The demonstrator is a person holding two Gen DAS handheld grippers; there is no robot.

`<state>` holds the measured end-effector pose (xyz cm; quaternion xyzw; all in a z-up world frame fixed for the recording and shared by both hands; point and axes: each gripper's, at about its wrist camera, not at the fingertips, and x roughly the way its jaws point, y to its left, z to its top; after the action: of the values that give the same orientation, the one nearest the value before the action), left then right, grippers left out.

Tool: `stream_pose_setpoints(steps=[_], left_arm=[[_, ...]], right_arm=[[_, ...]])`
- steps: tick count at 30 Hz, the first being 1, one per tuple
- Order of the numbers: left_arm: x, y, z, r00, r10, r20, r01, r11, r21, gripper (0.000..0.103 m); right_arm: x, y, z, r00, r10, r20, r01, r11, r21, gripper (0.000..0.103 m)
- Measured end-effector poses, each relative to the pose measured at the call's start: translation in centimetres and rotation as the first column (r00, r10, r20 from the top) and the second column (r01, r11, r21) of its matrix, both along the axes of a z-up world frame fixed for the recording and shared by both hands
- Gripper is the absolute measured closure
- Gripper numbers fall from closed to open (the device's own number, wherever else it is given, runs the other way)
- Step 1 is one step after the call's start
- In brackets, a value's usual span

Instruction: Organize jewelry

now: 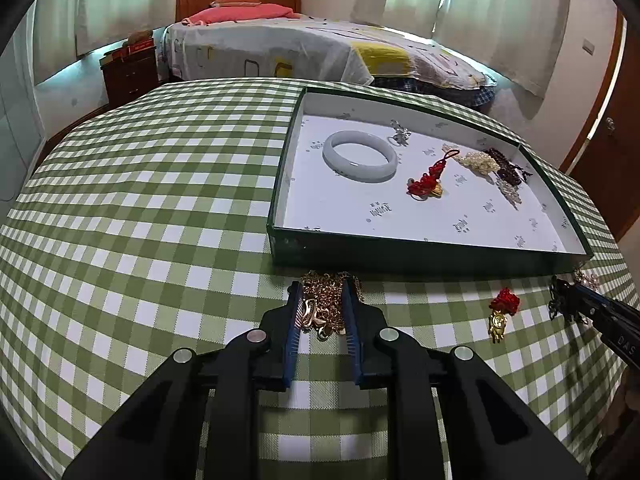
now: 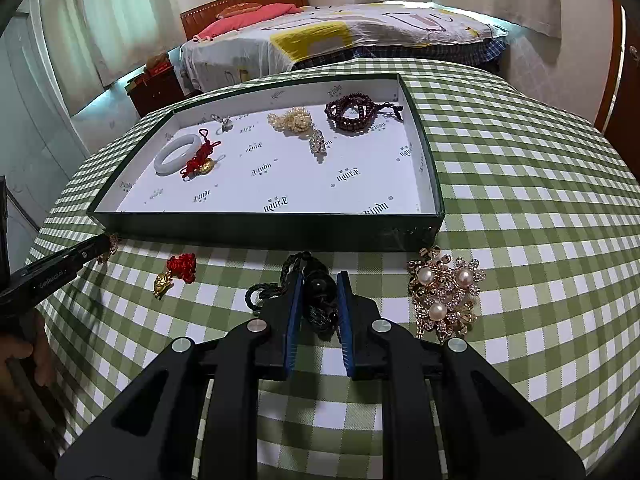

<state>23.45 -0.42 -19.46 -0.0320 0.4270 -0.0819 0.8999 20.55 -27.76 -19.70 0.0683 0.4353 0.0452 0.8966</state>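
Observation:
A dark green tray (image 1: 400,250) (image 2: 260,228) with a white printed lining stands on the checked tablecloth. It holds a white jade bangle (image 1: 359,156) (image 2: 176,155), a red knot charm (image 1: 426,184) (image 2: 199,162), a pearl cluster (image 2: 292,120), dark red beads (image 2: 352,114) and small crystal pieces. My left gripper (image 1: 322,298) straddles a gold chain necklace (image 1: 322,300) on the cloth just in front of the tray. My right gripper (image 2: 319,292) straddles a black bead cord (image 2: 316,286). Both sets of jaws stand close around the pieces.
A red knot with a gold charm (image 1: 502,312) (image 2: 178,272) lies on the cloth between the grippers. A gold pearl brooch cluster (image 2: 446,296) lies right of my right gripper. A bed (image 1: 300,48) and a nightstand (image 1: 128,72) stand beyond the table.

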Motion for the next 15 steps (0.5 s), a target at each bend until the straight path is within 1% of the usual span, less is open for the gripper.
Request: stream_pose_setpoints(steps=[2,3,6,11,13,15], left_arm=[[-0.3,0.0,0.2,1.0,-0.001,0.011,0.001,1.0,0.002,0.089],[-0.5,-0.1,0.4,1.0,-0.001,0.024,0.001,1.0,0.008,0.1],[-0.9,-0.4,0.3,0.999,-0.026,0.026,0.025,1.0,0.013,0.1],[-1.7,-0.5,0.8,0.998,-0.034,0.046,0.033,0.999,0.01,0.1],[-1.6,-0.5,0.8,0.999,-0.04,0.033,0.04,0.999,0.009,0.1],[-1.4,-0.3,0.6,1.0,-0.018,0.019,0.018,1.0,0.003,0.1]], right_arm=[[-0.1,0.0,0.0,1.0,0.0,0.001,0.0,1.0,0.003,0.086],[-0.2,0.0,0.0,1.0,0.0,0.003,0.0,1.0,0.004,0.086],[-0.3,0.0,0.1,1.0,-0.004,0.01,0.004,1.0,0.008,0.086],[-0.5,0.1,0.3,1.0,-0.004,0.014,0.003,1.0,0.009,0.086],[-0.7,0.2,0.4,1.0,-0.003,0.017,0.003,1.0,0.011,0.086],[-0.8,0.3,0.5,1.0,-0.001,0.019,0.001,1.0,0.012,0.086]])
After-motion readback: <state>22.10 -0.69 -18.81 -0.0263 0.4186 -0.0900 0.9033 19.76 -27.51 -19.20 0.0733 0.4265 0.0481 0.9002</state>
